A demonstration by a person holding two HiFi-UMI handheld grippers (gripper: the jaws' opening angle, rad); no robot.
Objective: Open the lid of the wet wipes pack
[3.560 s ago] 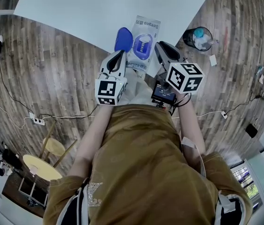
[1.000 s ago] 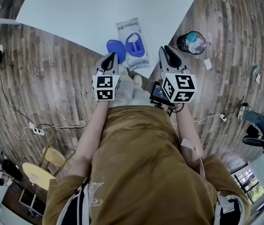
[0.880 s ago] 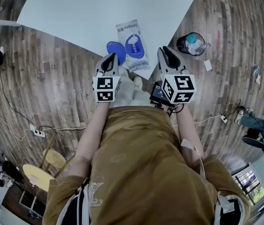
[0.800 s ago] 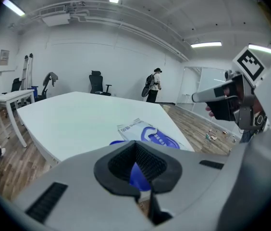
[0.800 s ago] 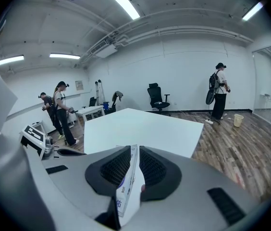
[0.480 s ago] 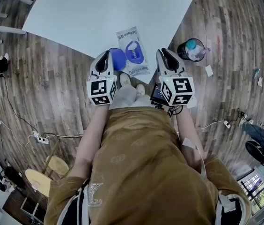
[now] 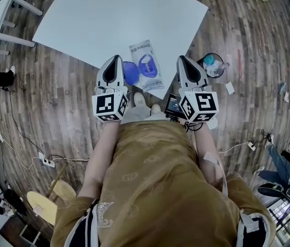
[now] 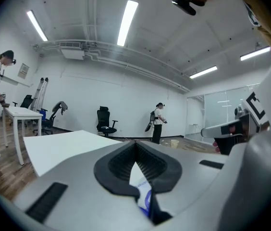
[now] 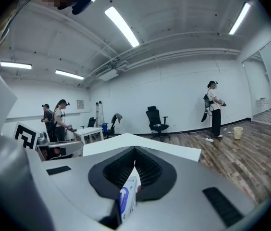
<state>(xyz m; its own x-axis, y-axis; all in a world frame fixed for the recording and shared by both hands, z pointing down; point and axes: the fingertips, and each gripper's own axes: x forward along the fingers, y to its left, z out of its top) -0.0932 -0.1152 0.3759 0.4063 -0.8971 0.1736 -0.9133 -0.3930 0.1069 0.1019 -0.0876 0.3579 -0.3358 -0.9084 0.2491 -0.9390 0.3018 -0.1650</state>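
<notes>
1. Compared with a few seconds ago, the left gripper (image 7: 115,58) and right gripper (image 7: 182,59) are pulled back toward the person and lifted off the wet wipes pack (image 7: 146,66).
2. The pack lies flat near the edge of the white surface (image 7: 109,19). It's just ahead of the jaws and between the two pairs.
3. Both pairs of jaws are clenched tip to tip with nothing in them. The pack only peeks through the slit below the tips.
4. The blue lid (image 7: 130,72) stays flipped out flat, right beside the left jaws on their inner side.
5. So I'd say the opening is done and this is just the retreat. I can't really tell whether any inner seal is peeled, it's too small.
</notes>
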